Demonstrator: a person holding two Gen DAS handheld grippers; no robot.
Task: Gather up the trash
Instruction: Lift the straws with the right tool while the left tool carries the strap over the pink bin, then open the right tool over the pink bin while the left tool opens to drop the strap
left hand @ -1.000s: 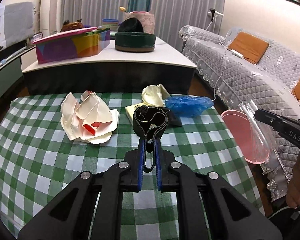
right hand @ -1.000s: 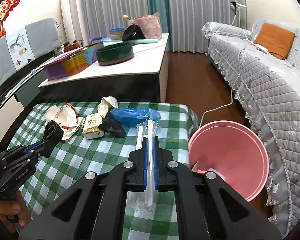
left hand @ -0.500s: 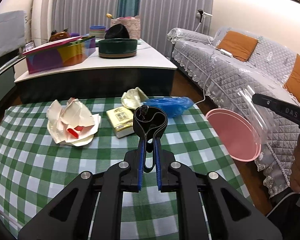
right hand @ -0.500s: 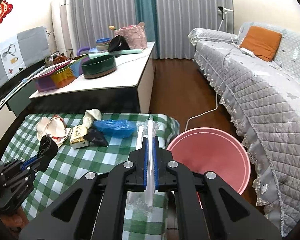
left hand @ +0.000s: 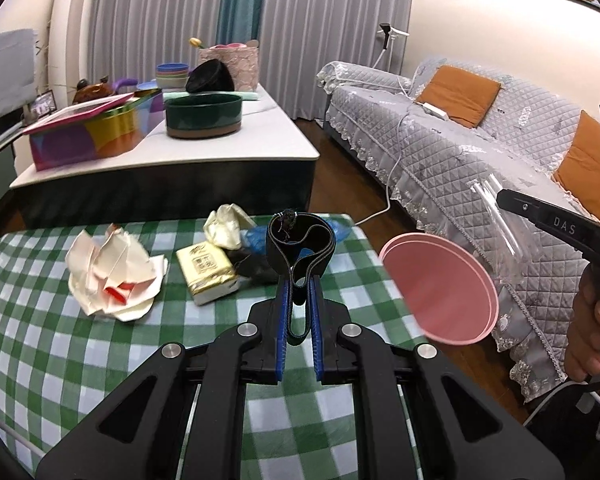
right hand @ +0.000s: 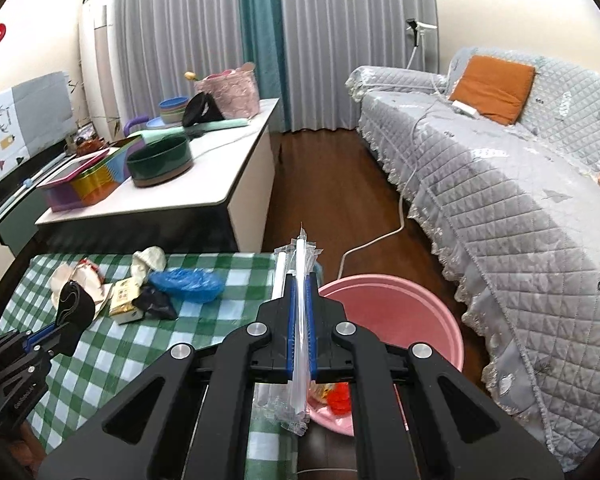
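Note:
My left gripper [left hand: 300, 280] is shut on a looped black elastic band [left hand: 300, 240] and holds it above the green checked table [left hand: 60, 360]. My right gripper [right hand: 300, 279] is shut on a clear plastic wrapper with white straws [right hand: 300, 360], over the table's right edge beside the pink bin [right hand: 400, 312]. Some red and yellow scraps lie in the bin. Crumpled white paper [left hand: 112, 276], a yellow tissue pack [left hand: 208, 272], a blue plastic bag [right hand: 186, 284], a cream wad [left hand: 228, 222] and a black scrap [right hand: 154, 304] lie on the table.
A low white cabinet [left hand: 260, 152] with a green bowl and a coloured tin stands behind the table. A grey quilted sofa [right hand: 520, 220] runs along the right, with a white cable [right hand: 372, 240] on the wooden floor. A person's hand [left hand: 592, 328] grips the right tool.
Both grippers have risen and drifted right, each still holding its item. In the right wrist view the pink bin has slid from the right to just under the fingers.

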